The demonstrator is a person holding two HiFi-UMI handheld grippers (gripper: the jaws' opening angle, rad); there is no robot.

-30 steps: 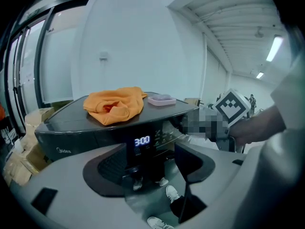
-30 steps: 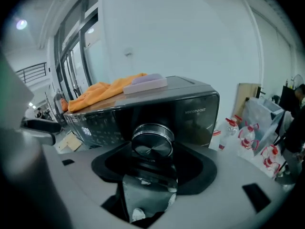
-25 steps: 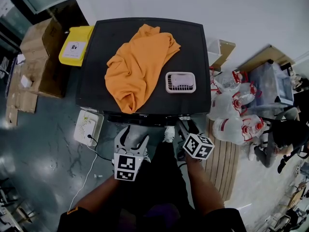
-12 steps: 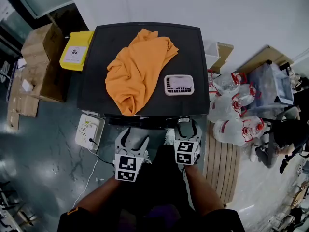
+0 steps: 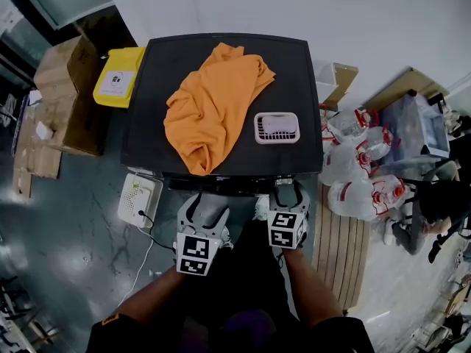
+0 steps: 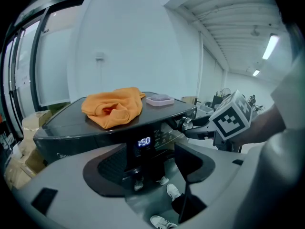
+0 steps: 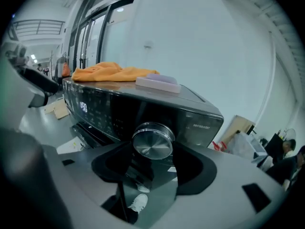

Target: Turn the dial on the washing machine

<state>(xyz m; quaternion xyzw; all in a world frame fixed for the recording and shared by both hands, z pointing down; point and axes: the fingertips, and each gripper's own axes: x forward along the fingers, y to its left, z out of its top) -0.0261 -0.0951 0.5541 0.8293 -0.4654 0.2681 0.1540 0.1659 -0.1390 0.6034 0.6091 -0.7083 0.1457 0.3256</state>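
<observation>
The black washing machine (image 5: 294, 72) stands in front of me with its lit display (image 6: 144, 141) on the front panel. Its silver dial (image 7: 152, 141) sits between the jaws of my right gripper (image 7: 152, 152). Those jaws have just been closing, and the pads rest against the dial's sides. In the left gripper view the dial (image 6: 187, 123) shows between the right gripper's fingers. In the head view the right gripper (image 5: 285, 191) stands upright at the panel's right end. My left gripper (image 5: 202, 207) hangs open below the panel, with nothing between its jaws (image 6: 150, 162).
An orange cloth (image 5: 213, 109) and a small pink-white tray (image 5: 277, 126) lie on the machine's top. A yellow box (image 5: 118, 76) and cardboard boxes (image 5: 62, 87) stand left. A white box (image 5: 138, 198) sits on the floor. Plastic bags (image 5: 353, 168) and a wooden pallet (image 5: 335, 248) are right.
The right gripper has rolled from a tilted stance back to upright at the dial. The left gripper has stayed in place.
</observation>
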